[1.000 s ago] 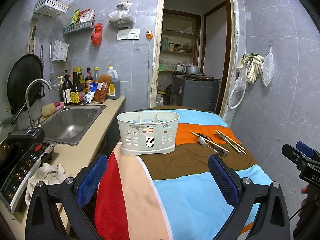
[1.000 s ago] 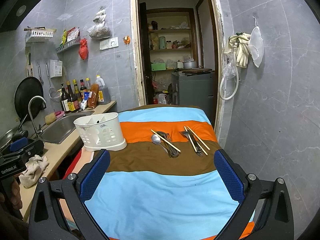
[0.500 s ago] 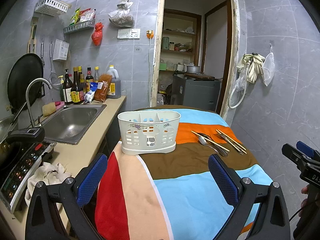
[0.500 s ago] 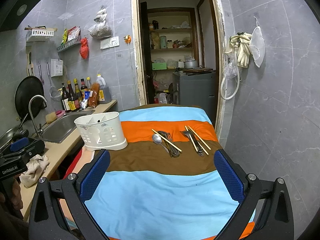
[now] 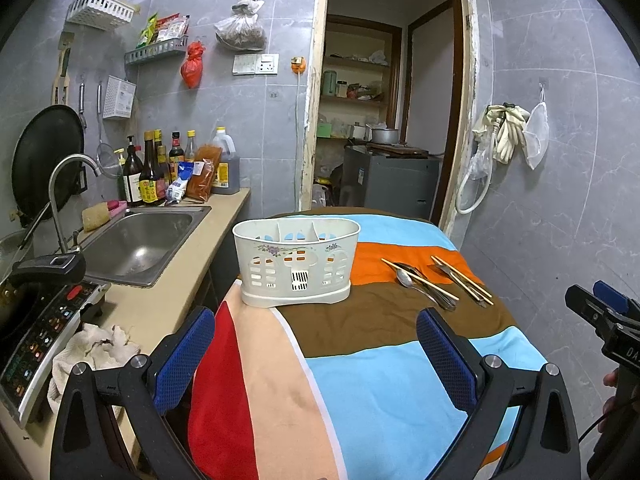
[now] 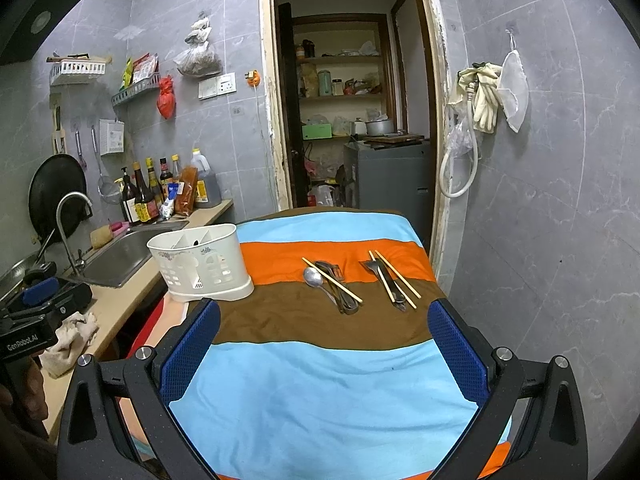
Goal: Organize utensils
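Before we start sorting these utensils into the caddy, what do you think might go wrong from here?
1. The white caddy stands near the table's edge beside the counter; a push while dropping utensils in might tip it off.
2. The chopsticks lie across the spoon and the other cutlery, so gripping one piece may drag or scatter the others.
3. The striped cloth looks soft and wrinkled; the right tool, now open, may pinch fabric along with thin cutlery.

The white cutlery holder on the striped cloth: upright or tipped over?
Upright. The cutlery holder stands on its flat base on the striped cloth, open top facing up, dividers visible inside from the right wrist view.
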